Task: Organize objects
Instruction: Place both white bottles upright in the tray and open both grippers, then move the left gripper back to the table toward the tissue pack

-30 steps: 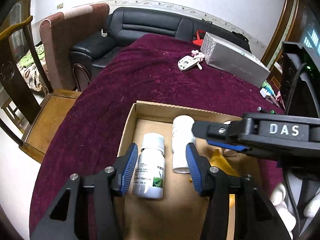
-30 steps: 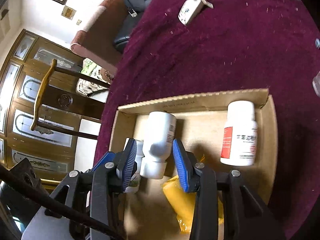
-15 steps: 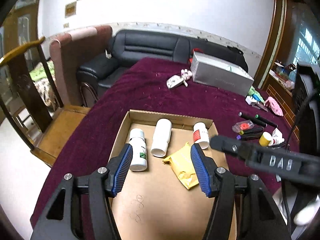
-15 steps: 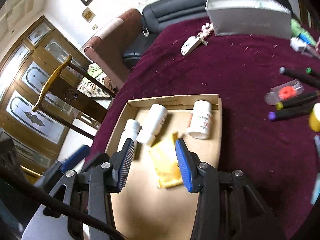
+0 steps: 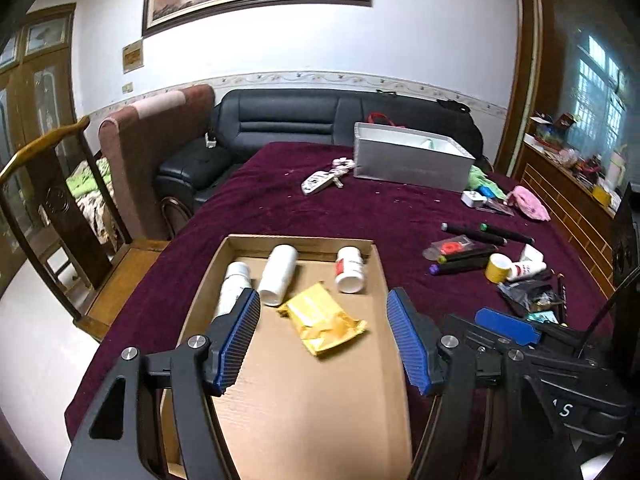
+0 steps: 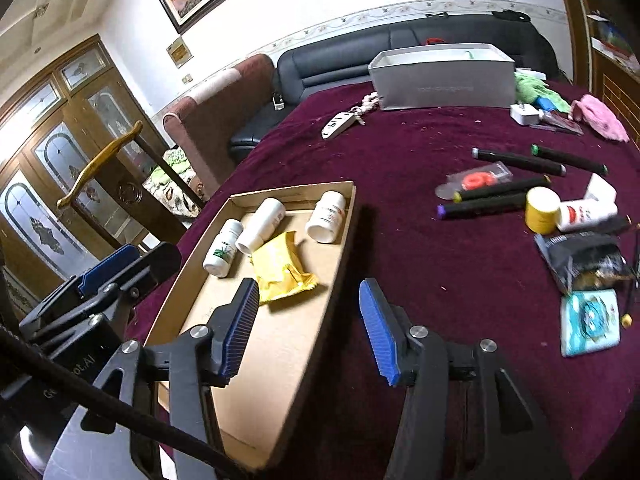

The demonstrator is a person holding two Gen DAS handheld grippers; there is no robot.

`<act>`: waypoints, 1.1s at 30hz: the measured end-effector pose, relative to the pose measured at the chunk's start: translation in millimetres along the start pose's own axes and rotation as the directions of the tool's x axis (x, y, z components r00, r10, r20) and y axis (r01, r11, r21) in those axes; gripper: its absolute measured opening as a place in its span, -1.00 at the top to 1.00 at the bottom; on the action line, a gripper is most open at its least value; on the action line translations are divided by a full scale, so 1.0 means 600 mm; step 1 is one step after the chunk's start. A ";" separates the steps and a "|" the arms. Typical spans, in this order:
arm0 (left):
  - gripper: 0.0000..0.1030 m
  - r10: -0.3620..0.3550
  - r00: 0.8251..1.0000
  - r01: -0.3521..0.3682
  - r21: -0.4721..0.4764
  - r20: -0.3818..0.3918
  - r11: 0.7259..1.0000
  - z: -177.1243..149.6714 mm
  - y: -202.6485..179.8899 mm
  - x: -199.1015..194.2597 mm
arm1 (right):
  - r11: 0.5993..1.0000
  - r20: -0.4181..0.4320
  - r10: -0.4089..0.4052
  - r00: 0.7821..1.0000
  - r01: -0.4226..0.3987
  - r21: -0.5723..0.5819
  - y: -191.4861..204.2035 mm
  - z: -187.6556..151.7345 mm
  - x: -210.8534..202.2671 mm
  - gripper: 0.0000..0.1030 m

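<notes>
A shallow brown cardboard tray (image 5: 376, 264) lies on the bench (image 5: 280, 208), which is covered in dark maroon cloth. At the tray's far end lie three white plastic bottles on their sides: a green-labelled bottle (image 6: 222, 251) at the left, a plain white bottle (image 6: 261, 224) touching it in the middle, and a red-labelled bottle (image 6: 327, 217) apart at the right. A crumpled yellow packet (image 5: 322, 319) rests just in front of the middle bottle. The left tool (image 5: 323, 344) hangs above the tray, its blue-padded jaws opening with nothing gripped between them. The right tool (image 6: 307, 322) hangs over the tray's right rim, jaws likewise opening and empty. To the right on the cloth lie black marker pens (image 6: 516, 160), a yellow roll of tape (image 6: 542, 210) and a black foil pouch (image 6: 584, 260). A grey rectangular box (image 5: 412, 160) stands at the far side.
</notes>
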State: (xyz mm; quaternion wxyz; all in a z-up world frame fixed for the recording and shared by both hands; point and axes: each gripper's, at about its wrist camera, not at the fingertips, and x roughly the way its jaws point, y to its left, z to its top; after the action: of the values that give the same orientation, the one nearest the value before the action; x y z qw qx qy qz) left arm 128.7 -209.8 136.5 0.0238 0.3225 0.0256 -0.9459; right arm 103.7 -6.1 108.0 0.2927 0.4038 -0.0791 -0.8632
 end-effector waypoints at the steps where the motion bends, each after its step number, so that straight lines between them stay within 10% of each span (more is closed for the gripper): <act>1: -0.16 -0.002 1.000 0.002 0.011 0.001 1.000 0.000 -0.010 -0.003 | 1.000 0.007 -0.001 1.000 0.001 0.005 -0.007 -0.003 -0.007 0.00; 33: -0.16 -0.095 0.974 0.147 0.252 -0.206 0.956 -0.044 -0.269 0.069 | 0.926 0.157 -0.234 0.960 0.171 0.337 -0.338 -0.043 -0.183 -0.09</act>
State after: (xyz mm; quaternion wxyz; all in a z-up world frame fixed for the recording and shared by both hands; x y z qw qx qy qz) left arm 102.0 -48.0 95.7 -0.0804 0.4100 -0.0797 -0.9050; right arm 88.9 224.4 87.0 0.1231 0.3659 -0.2041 -0.8996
